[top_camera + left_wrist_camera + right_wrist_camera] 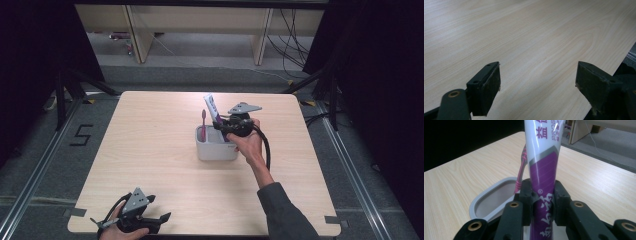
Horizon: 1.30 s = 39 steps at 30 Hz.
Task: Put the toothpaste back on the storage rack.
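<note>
Purple-and-white toothpaste tube [543, 177] is pinched tight between the right gripper [231, 126]'s black fingers [526, 195], standing nearly upright with its lower end down in the light grey oval plastic holder [216, 149]. That holder sits about mid pale-wood surface [150, 150], and a pink toothbrush [203, 125] stands in it too, just beside the tube. Over at the near left edge, the left gripper [159, 220] rests low in the person's hand, its fingers [486, 87] spread wide apart with nothing but bare wood grain between them.
</note>
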### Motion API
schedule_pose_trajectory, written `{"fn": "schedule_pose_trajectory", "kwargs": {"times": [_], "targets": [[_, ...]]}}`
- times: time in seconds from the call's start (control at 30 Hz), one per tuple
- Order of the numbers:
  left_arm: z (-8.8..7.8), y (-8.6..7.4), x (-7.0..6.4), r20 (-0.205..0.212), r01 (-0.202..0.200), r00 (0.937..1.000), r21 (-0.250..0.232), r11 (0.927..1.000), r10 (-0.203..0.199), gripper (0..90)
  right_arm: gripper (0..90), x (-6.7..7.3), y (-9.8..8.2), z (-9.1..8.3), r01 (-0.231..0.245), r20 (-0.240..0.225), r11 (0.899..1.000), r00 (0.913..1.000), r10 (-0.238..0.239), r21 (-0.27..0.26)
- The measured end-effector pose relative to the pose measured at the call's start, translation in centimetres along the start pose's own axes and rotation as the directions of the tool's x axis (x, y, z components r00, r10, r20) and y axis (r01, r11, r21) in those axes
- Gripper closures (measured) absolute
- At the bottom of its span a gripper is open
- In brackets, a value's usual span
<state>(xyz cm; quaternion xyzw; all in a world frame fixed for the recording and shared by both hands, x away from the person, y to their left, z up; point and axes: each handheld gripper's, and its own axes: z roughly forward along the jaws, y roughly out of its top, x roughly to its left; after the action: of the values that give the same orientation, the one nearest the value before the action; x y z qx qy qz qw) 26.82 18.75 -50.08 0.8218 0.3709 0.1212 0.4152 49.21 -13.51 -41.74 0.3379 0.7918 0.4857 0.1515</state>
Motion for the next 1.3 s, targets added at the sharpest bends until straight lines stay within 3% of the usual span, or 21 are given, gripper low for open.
{"fn": "schedule_pose_trajectory", "kwargs": {"times": [0.27, 0.3, 0.37, 0.47, 0.53, 0.57, 0.63, 0.77, 0.97, 1.0, 1.03, 1.07, 1.1, 1.13, 1.17, 1.23, 1.3], "targets": [[0.0, 0.0, 0.0, 0.005, 0.0, 1.0, -0.007, 1.0, 0.0, 19.5, 74.3, -0.1, -0.3, 0.1, 0.027, -0.005, 1.0, 0.9996, -0.027, 0.015], [0.1, 0.0, -0.1, 0.005, 0.008, 1.0, -0.016, 0.9998, -0.008, 19.5, 74.3, 0.1, -0.3, 0.1, -0.001, -0.004, 1.0, 1.0, 0.001, 0.02], [0.2, -0.1, -0.2, 0.005, 0.017, 0.9998, -0.024, 0.9996, -0.017, 19.5, 74.3, 0.1, -0.4, 0.1, 0.004, 0.001, 1.0, 1.0, -0.004, 0.028], [0.2, -0.1, -0.2, 0.005, 0.018, 0.9998, -0.024, 0.9996, -0.018, 19.5, 74.2, 0.1, -0.4, -0.1, 0.05, 0.022, 0.998, 0.9985, -0.051, 0.044], [0.2, -0.1, -0.2, 0.005, 0.016, 0.9999, -0.023, 0.9996, -0.015, 19.5, 74.1, 0.1, -0.4, -0.1, 0.053, 0.032, 0.998, 0.998, -0.054, 0.031], [0.2, -0.1, -0.2, 0.005, 0.015, 0.9999, -0.021, 0.9997, -0.014, 19.5, 74.1, 0.3, -0.5, -0.2, 0.032, 0.016, 0.998, 0.9993, -0.032, 0.05], [0.2, -0.1, -0.2, 0.007, 0.015, 0.9999, -0.025, 0.9996, -0.015, 19.5, 74.0, 0.1, -0.5, -0.1, 0.067, 0.013, 0.997, 0.9976, -0.068, 0.048], [0.2, -0.1, -0.2, 0.007, 0.015, 0.9999, -0.024, 0.9996, -0.014, 19.5, 73.8, 0.4, -0.8, -0.1, 0.037, 0.024, 0.997, 0.999, -0.038, 0.061], [0.3, -0.1, -0.2, 0.006, 0.016, 0.9999, -0.026, 0.9995, -0.015, 19.5, 73.3, 0.5, -0.8, -0.2, 0.062, 0.009, 0.996, 0.998, -0.063, 0.065], [0.3, -0.1, -0.2, 0.006, 0.016, 0.9999, -0.027, 0.9995, -0.016, 19.5, 73.2, 0.6, -0.8, -0.3, 0.054, 0.023, 0.995, 0.9982, -0.056, 0.078], [0.3, -0.1, -0.2, 0.006, 0.015, 0.9999, -0.026, 0.9995, -0.015, 19.5, 73.1, 0.6, -0.8, -0.2, 0.078, 0.035, 0.995, 0.9962, -0.08, 0.059], [0.3, -0.1, -0.2, 0.006, 0.016, 0.9999, -0.026, 0.9995, -0.016, 19.5, 73.0, 0.7, -0.9, -0.2, 0.049, 0.016, 0.996, 0.9986, -0.051, 0.069], [0.3, -0.1, -0.2, 0.006, 0.016, 0.9999, -0.026, 0.9996, -0.015, 19.5, 72.9, 0.7, -0.9, -0.2, 0.053, 0.018, 0.996, 0.9984, -0.054, 0.071], [0.3, -0.1, -0.2, 0.006, 0.016, 0.9999, -0.026, 0.9995, -0.015, 19.5, 72.7, 0.5, -0.9, -0.1, 0.095, 0.02, 0.994, 0.9952, -0.096, 0.063], [0.3, -0.1, -0.2, 0.006, 0.017, 0.9998, -0.026, 0.9995, -0.016, 19.5, 72.7, 0.8, -1.0, -0.2, 0.048, 0.024, 0.996, 0.9985, -0.05, 0.074], [0.3, -0.1, -0.2, 0.007, 0.015, 0.9999, -0.025, 0.9996, -0.015, 19.5, 72.4, 0.6, -1.0, -0.4, 0.087, 0.034, 0.993, 0.9954, -0.09, 0.083], [0.3, -0.1, -0.2, 0.006, 0.016, 0.9998, -0.026, 0.9995, -0.016, 19.5, 71.8, 0.6, -1.1, -0.4, 0.095, 0.033, 0.992, 0.9946, -0.098, 0.082]]}}
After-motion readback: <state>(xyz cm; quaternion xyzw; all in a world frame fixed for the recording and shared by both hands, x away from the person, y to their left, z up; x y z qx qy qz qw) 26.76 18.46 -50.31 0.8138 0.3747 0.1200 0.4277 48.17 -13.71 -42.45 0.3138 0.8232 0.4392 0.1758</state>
